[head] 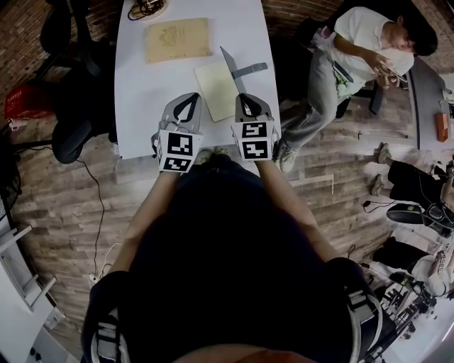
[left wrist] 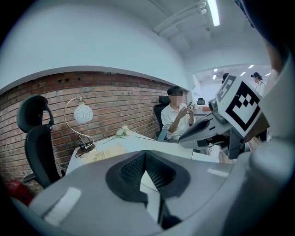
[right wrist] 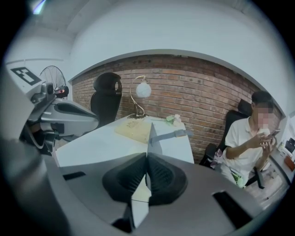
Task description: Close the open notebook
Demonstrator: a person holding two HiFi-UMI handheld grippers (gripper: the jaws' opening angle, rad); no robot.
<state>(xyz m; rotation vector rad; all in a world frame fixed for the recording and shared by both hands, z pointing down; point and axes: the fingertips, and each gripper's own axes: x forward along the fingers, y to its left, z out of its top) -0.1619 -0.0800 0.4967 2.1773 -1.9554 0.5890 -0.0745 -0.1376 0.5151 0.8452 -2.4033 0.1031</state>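
Observation:
The notebook lies on the white table [head: 142, 99] with its pale yellow page [head: 215, 88] showing. Its grey cover [head: 231, 67] stands up on edge, and the elastic strap [head: 252, 69] sticks out to the right. My right gripper [head: 247, 98] is shut on the near end of that cover. In the right gripper view the cover [right wrist: 154, 138] rises edge-on straight out from the closed jaws [right wrist: 146, 159]. My left gripper [head: 189, 99] hovers just left of the notebook, its jaws [left wrist: 145, 156] shut with nothing between them.
A tan booklet [head: 177, 39] lies further back on the table, with a lamp [left wrist: 83, 113] and cables [head: 145, 8] at the far end. A person sits at the right [head: 355, 49]. A black office chair [head: 78, 106] stands at the table's left.

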